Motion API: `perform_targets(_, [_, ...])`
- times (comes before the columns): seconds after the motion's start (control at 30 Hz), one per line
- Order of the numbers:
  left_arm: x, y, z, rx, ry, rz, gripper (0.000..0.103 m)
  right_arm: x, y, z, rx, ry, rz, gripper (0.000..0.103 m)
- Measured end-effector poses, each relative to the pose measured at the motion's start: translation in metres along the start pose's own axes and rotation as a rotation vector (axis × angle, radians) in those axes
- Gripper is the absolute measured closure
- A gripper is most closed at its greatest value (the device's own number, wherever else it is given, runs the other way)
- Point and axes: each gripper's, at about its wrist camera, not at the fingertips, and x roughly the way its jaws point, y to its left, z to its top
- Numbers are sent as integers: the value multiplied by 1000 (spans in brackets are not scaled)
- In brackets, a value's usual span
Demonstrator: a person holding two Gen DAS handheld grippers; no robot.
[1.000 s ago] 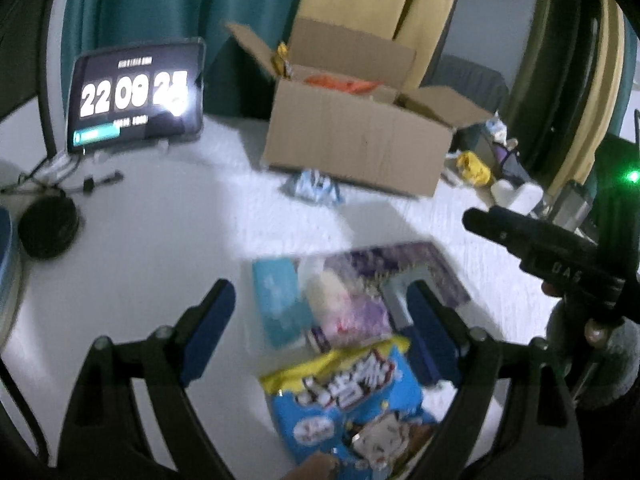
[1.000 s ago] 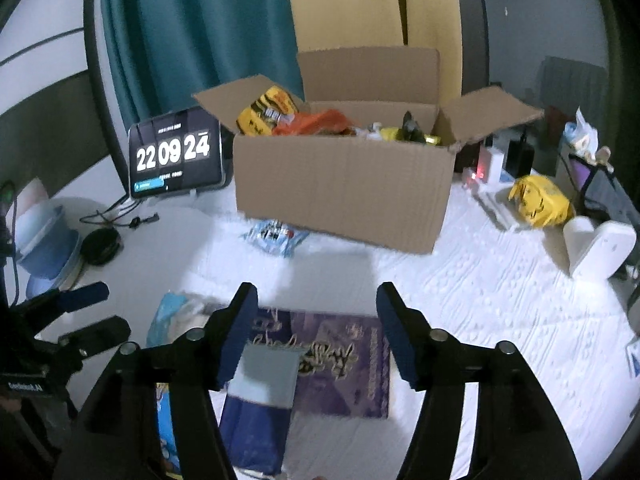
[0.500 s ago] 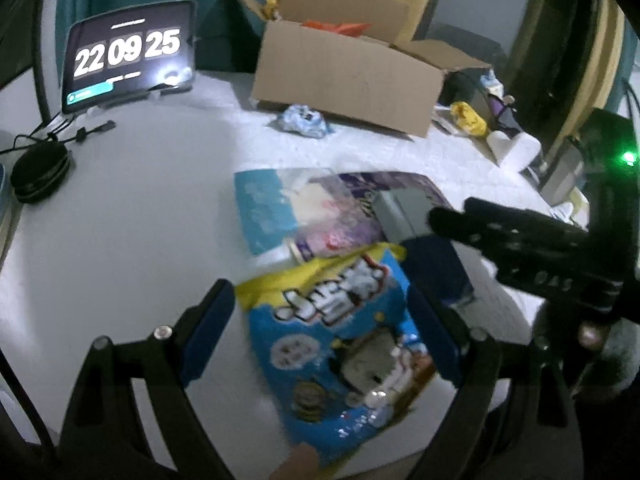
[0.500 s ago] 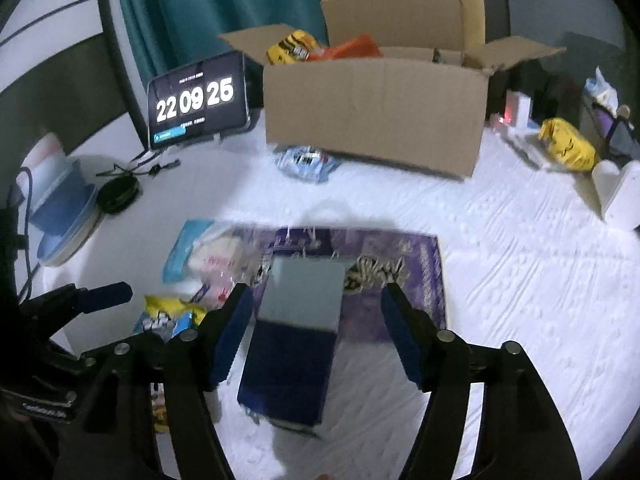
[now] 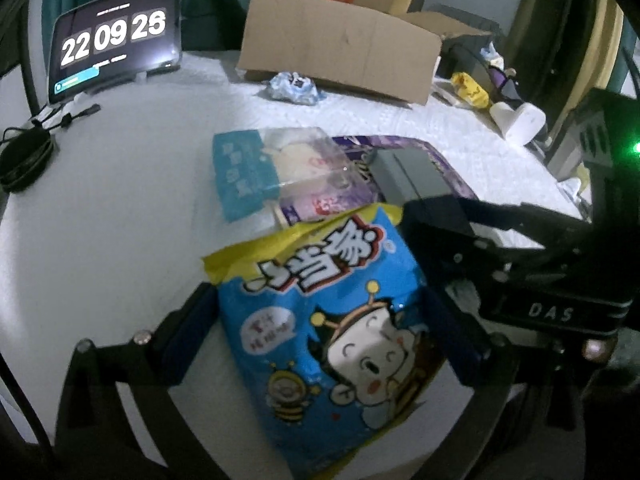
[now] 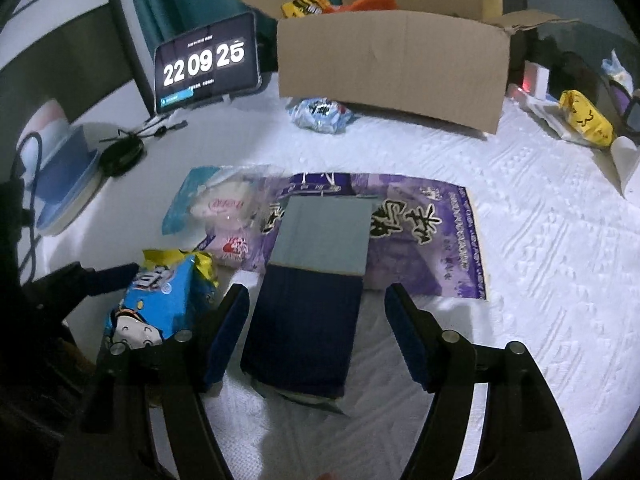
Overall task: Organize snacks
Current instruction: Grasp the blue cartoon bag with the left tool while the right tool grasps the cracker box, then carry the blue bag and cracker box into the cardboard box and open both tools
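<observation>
Your left gripper (image 5: 324,336): angled down at white surface (image 5: 120,208), jaws opening, straddling blue snack bag (image 5: 332,320); pads beside bag edges, contact unclear. Your right gripper (image 6: 316,332): angled down likewise, jaws spread either side of dark box (image 6: 308,300), gaps visible both sides. Box lies partly on purple packet (image 6: 424,232); clear-and-teal bag (image 6: 216,204) just left of packet. Cardboard box (image 6: 392,68), already holding snacks, at far edge; small blue wrapper (image 6: 320,114) in front of it.
</observation>
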Motion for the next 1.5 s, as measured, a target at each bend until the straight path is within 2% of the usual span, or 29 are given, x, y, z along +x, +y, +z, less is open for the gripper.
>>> perform_targets(0.1, [0,-1,0,9,-1,-14,4,2,0,0,-5,11,8,35])
perform_targets(0.13, [0,0,0,8,-6,-15,10,3,0,0,-5,17,17,44])
perform_targets(0.2, [-1,2,2,2,-8,-26,17,3,0,0,-11,18,26,45])
perform_targets(0.3, [-2,4,6,-9,-2,-55,37,1,2,1,-26,17,50,46])
perform_targets(0.4, [-4,0,11,9,-2,-66,45,-5,3,4,-38,-2,43,47])
perform_targets(0.77, [-24,-7,37,30,-62,-106,48,-36,-14,36,-47,-99,14,51])
perform_targets(0.8, [-26,-8,41,33,-73,-105,48,-38,-17,40,-45,-106,12,53])
perform_targets(0.83, [-28,-9,45,38,-84,-105,48,-38,-18,42,-43,-110,9,63])
perform_targets(0.87, [-29,-10,49,40,-93,-103,48,-40,-21,45,-40,-117,2,82])
perform_targets(0.97, [-30,-7,63,45,-114,-92,48,-42,-29,55,-32,-133,-12,93])
perform_targets(1.0, [-28,-7,66,44,-116,-88,48,-42,-32,60,-33,-136,-19,94])
perform_targets(1.2, [-27,1,76,38,-123,-86,48,-31,-44,64,-28,-100,-31,93])
perform_targets(1.23, [-26,2,77,34,-124,-88,48,-25,-46,62,-25,-78,-36,87])
perform_targets(1.27, [-26,3,78,33,-124,-89,48,-18,-48,59,-23,-57,-48,70])
perform_targets(1.33, [-24,4,79,35,-124,-90,48,-7,-51,53,-12,-21,-68,49])
perform_targets(1.43, [-24,5,80,35,-123,-90,48,-1,-54,44,10,7,-13,48])
perform_targets(1.5, [-24,7,81,36,-127,-87,48,-6,-51,41,11,-5,1,37])
